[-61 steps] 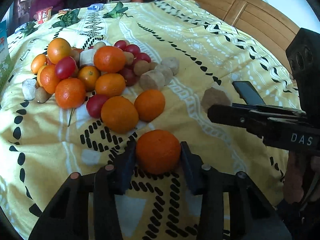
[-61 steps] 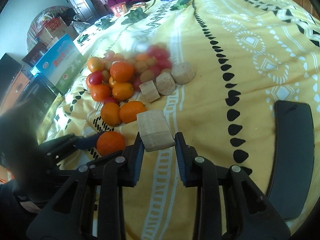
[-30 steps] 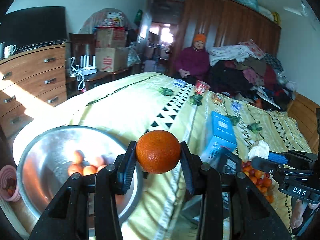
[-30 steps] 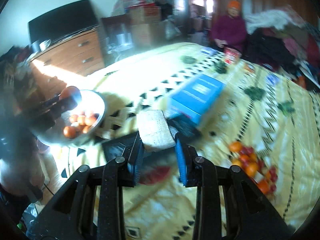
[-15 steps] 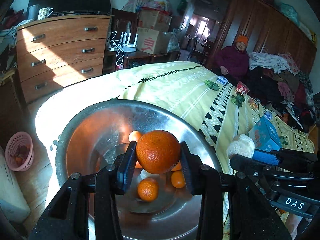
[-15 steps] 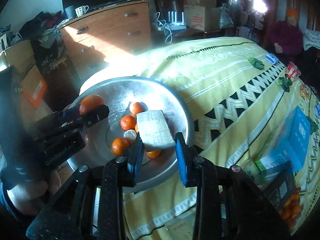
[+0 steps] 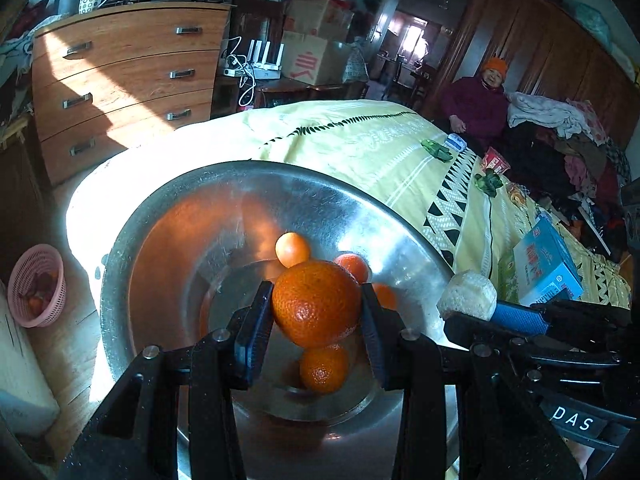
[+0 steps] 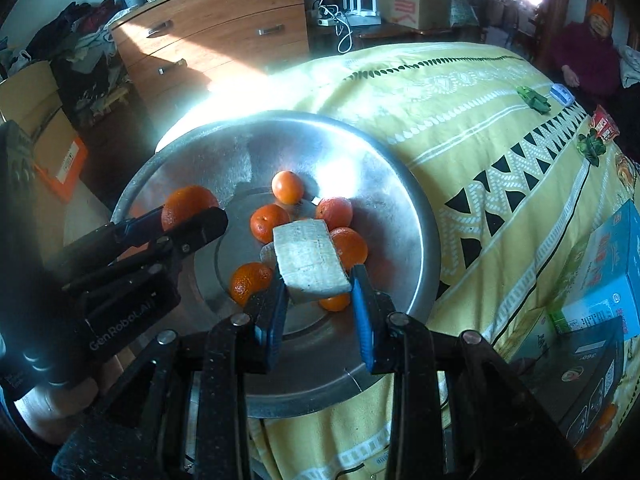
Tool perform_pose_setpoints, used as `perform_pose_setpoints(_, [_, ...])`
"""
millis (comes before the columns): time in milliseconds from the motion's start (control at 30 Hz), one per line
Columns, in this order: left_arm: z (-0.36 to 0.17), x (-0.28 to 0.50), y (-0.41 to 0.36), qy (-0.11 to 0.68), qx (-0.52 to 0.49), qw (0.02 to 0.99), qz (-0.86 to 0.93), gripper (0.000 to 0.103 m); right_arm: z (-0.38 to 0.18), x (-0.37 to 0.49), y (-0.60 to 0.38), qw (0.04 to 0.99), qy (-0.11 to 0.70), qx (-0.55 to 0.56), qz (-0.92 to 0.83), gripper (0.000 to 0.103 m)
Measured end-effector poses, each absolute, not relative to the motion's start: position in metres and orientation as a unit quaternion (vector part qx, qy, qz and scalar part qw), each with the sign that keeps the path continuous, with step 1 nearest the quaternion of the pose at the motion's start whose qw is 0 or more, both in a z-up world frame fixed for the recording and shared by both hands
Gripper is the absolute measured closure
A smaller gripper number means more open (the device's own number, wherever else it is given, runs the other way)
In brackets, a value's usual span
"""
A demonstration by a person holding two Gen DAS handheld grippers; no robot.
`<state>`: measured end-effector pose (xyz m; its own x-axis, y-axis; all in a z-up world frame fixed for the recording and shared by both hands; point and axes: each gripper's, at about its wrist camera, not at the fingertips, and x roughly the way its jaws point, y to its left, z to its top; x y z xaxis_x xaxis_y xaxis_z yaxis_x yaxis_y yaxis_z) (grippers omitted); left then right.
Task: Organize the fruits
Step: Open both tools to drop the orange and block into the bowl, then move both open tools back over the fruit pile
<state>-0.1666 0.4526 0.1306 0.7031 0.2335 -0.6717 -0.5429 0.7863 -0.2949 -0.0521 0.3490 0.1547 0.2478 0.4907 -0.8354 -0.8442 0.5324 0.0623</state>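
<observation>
An orange (image 7: 316,304) sits clamped in the left tool (image 7: 316,334) above the metal basin (image 8: 384,184), which holds several oranges (image 8: 269,222). The right tool (image 8: 318,312) grips a pale block (image 8: 310,260) over the same basin on the bed (image 8: 480,128).

an orange (image 7: 316,304) and a pale block (image 8: 310,260) hang over the orange-filled steel bowl (image 8: 404,208).

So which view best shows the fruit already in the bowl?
The right wrist view: it looks down into the bowl and shows about six oranges on its floor. In the left wrist view the held orange hides most of them.
</observation>
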Motion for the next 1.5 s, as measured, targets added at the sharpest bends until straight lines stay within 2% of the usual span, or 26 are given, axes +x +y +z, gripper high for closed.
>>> perform_pose_setpoints(400, [0.12, -0.162, 0.459, 0.334, -0.244, 0.882, 0.225, 0.06, 0.138, -0.043, 0.353, 0.751, 0.454, -0.197, 0.438, 0.072])
perform_pose_setpoints(600, [0.124, -0.165, 0.456, 0.328, -0.242, 0.884, 0.228, 0.039, 0.134, -0.045, 0.353, 0.747, 0.46, -0.186, 0.442, 0.072])
perform_pose_setpoints(933, [0.133, -0.17, 0.449, 0.309, -0.246, 0.888, 0.236, 0.036, 0.172, -0.06, 0.325, 0.771, 0.418, -0.163, 0.453, 0.071])
perform_pose_setpoints(1200, [0.184, -0.182, 0.414, 0.259, -0.234, 0.911, 0.221, 0.036, 0.208, -0.106, 0.221, 0.816, 0.333, -0.139, 0.452, 0.071])
perform_pose_setpoints(1333, [0.226, -0.186, 0.376, 0.212, -0.216, 0.934, 0.192, 0.036, 0.206, -0.108, 0.154, 0.84, 0.341, -0.112, 0.407, 0.071])
perform_pose_setpoints(1433, [0.254, -0.185, 0.338, 0.178, -0.193, 0.951, 0.163, 0.029, 0.202, -0.109, 0.106, 0.856, 0.346, -0.095, 0.371, 0.071])
perform_pose_setpoints(1500, [0.272, -0.18, 0.312, 0.161, -0.18, 0.961, 0.138, 0.028, 0.199, -0.108, 0.079, 0.863, 0.355, -0.083, 0.349, 0.071])
